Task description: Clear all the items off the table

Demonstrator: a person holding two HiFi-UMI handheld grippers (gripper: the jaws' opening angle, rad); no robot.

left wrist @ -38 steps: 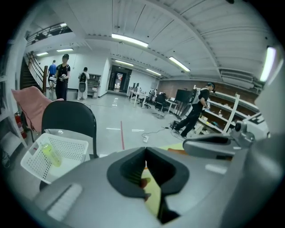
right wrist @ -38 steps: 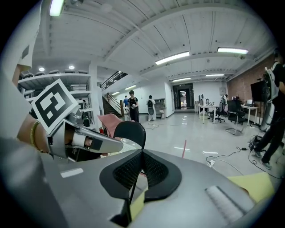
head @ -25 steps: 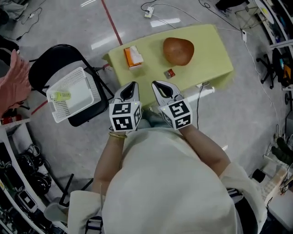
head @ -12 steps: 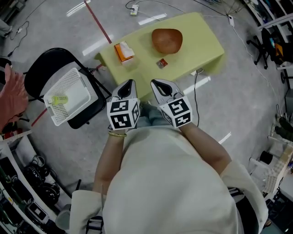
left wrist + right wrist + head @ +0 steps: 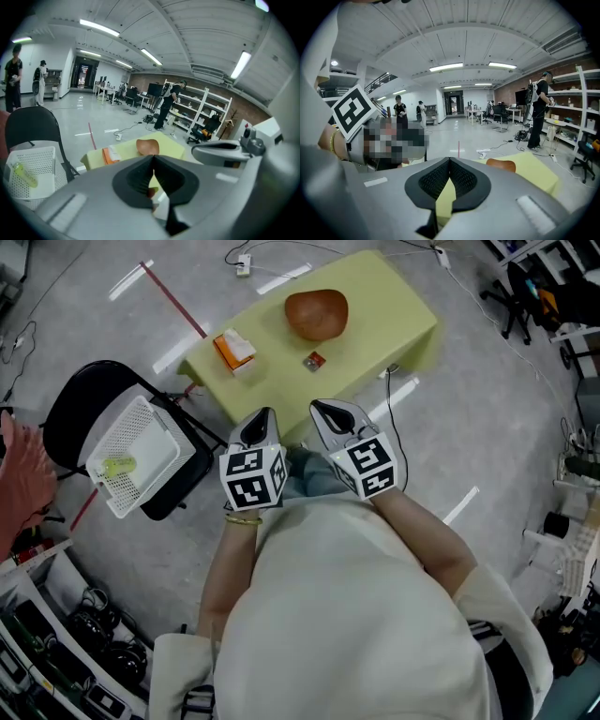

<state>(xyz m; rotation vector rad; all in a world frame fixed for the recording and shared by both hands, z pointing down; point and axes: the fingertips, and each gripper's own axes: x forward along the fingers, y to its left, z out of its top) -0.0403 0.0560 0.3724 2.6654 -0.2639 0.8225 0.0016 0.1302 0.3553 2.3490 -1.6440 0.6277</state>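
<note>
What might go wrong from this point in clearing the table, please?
The smooth, rounded brown wooden bowl may slip from narrow tongs; both the left tongs and right tongs are shut and must open first. The small red square item lies towards the yellow-green table's near edge and could be nudged off.

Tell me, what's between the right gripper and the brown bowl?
A small red object lies on the yellow table between the right gripper and the brown bowl; the head view shows it.
</note>
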